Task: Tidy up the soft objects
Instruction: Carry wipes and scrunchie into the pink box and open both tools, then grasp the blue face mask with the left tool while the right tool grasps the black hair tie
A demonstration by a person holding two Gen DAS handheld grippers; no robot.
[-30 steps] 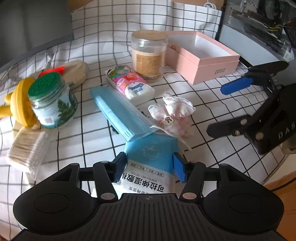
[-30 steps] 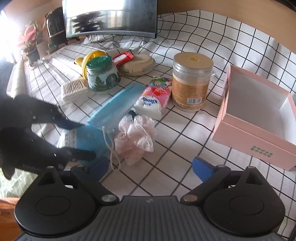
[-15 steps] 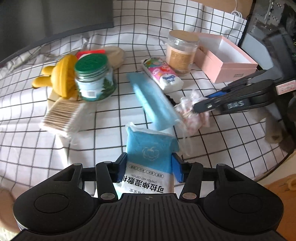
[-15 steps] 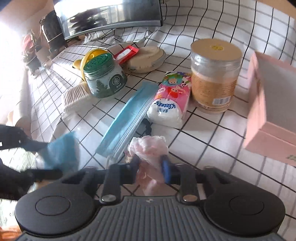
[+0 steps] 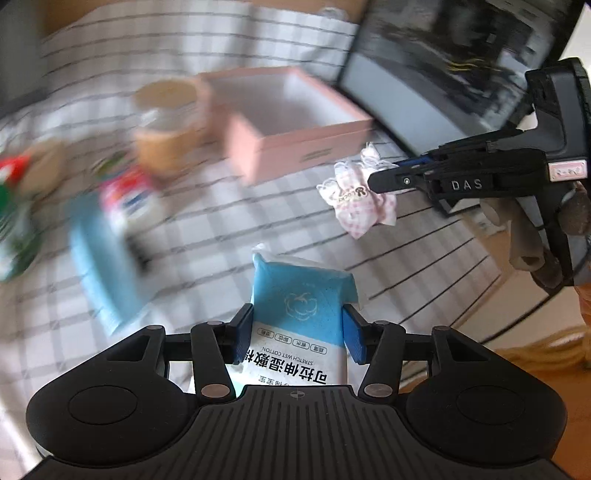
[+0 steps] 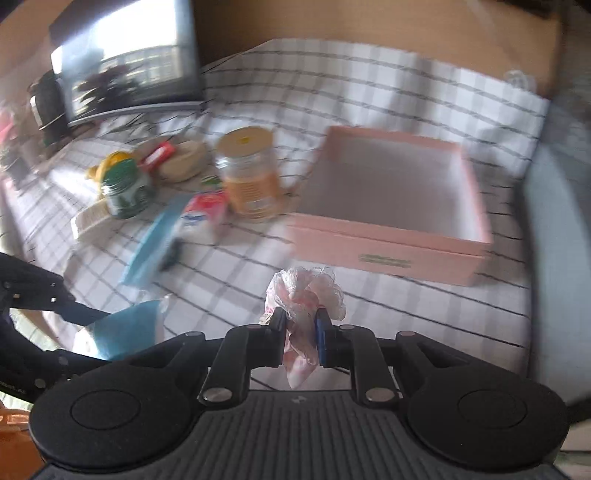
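Pouch (image 5: 303,314), blue-white, in left tool (image 5: 298,334); frilly pink bundle (image 6: 304,295) in right tool (image 6: 301,334).

I see a white tablecloth (image 6: 369,92) with a black grid over the table, rumpled at the far edge. Behind it runs a brown wall (image 6: 369,33). A dark monitor (image 6: 125,62) stands at the back, its screen reflecting bright window light. Everything is motion-blurred.

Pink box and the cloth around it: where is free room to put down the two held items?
The pink box is open, its interior bare. The checked cloth in front of it, toward both grippers, is also bare. Left of the box it is crowded: the tan-lidded jar, tissue pack and blue face mask.
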